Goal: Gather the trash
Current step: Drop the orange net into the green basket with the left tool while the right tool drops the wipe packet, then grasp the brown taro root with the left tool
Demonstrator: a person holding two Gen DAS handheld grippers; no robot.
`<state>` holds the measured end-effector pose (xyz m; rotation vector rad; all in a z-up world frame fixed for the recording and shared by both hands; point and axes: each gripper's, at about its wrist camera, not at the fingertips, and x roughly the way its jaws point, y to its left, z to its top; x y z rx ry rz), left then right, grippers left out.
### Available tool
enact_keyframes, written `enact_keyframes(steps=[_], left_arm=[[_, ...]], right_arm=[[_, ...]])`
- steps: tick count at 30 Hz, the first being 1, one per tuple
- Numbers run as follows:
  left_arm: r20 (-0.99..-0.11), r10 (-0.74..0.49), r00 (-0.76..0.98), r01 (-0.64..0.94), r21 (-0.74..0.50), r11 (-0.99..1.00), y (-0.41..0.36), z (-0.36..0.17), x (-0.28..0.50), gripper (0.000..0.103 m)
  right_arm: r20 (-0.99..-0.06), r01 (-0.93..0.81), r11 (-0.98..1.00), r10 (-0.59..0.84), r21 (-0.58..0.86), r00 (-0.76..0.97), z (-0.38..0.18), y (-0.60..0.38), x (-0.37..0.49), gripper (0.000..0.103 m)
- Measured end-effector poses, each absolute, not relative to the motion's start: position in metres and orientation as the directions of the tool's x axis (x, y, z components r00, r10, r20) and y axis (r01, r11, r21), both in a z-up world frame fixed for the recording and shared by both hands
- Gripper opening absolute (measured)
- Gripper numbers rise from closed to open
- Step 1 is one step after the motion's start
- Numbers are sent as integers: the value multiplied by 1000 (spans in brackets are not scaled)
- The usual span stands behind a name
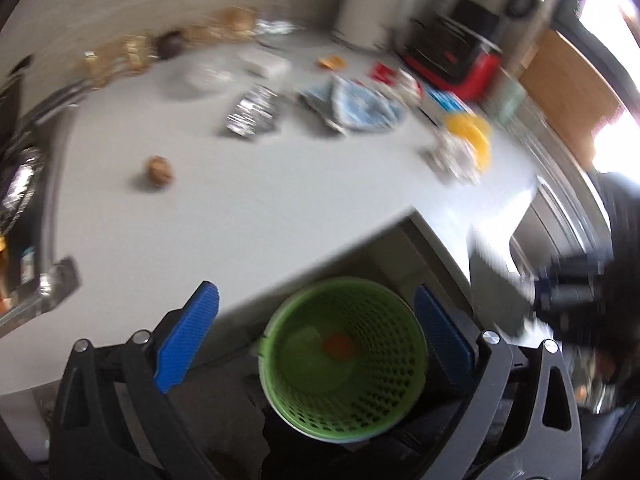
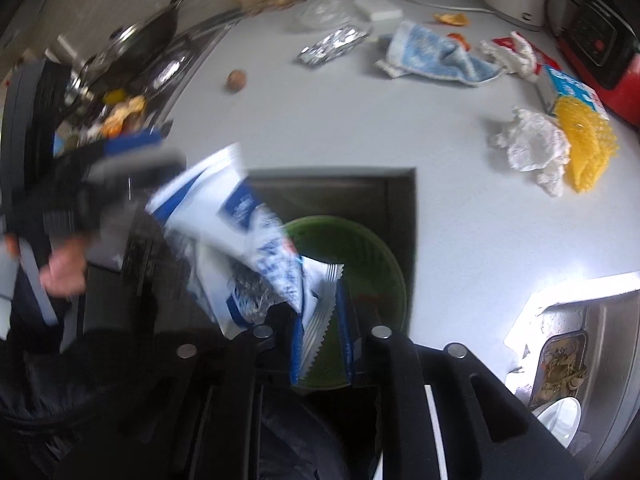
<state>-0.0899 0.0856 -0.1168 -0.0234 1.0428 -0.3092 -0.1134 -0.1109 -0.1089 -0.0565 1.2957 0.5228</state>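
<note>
**Inspector A:** We find the right gripper (image 2: 322, 344) clamped on a blue-and-white wrapper (image 2: 240, 236), directly above the green bin (image 2: 372, 248).

**Inspector B:** Agreed. Its long axis slants up and left of the bin. The left gripper (image 1: 316, 340) gapes wide, holding nothing, also over the bin.

**Inspector A:** Beyond the bin, on the tabletop (image 2: 360, 128): crumpled tissue (image 2: 528, 144), foil packet (image 2: 332, 48).

Print on wrapper (image 2: 248, 216) blurred, no legible text
</note>
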Motion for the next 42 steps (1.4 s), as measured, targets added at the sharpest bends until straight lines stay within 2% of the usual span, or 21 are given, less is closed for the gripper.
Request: enact_keyframes(steps=[1,2,3,4,5,8,15,24,32,38,42], left_arm=[[-842,-248,479,226,-154,962,91,-115,-88,95],[-840,-233,490,213,-144,966,94,-113,-85,95],[-837,-221,500,200,-137,970,98,-111,-83,95],[-836,-210,508,185,-132,974,103,-111,-80,95],[-835,-202,512,172,-131,976,108,-111,-77,95],[-837,-192,512,132,-144,981,121,-113,-64,95],[-845,-150,514,66,-135,989,132,-125,-46,95],[-842,-38,538,-96,-106,990,154,-142,3,95],[-860,46,508,-219,-77,973,167,-170,45,95],[-873,85,481,-256,-48,965,165,-187,66,91],[-884,93,457,-277,-43,960,165,-196,77,83]], right_arm=[[-929,-409,880,332,242,165,-111,-108,-115,27],[-931,-416,878,328,238,159,-113,-104,-118,46],[-933,-417,879,322,232,162,-114,-101,-119,57],[-934,-418,882,312,218,171,-114,-98,-120,74],[-935,-424,883,303,203,185,-113,-94,-121,80],[-931,-433,882,300,187,210,-110,-89,-120,90],[-909,-384,909,288,160,303,-95,-88,-96,93],[-860,-195,976,181,97,477,-73,-94,-34,96],[-820,-140,989,111,38,561,-64,-92,16,99],[-834,-144,989,102,28,542,-80,-84,43,99],[-843,-153,988,109,31,527,-86,-79,53,99]])
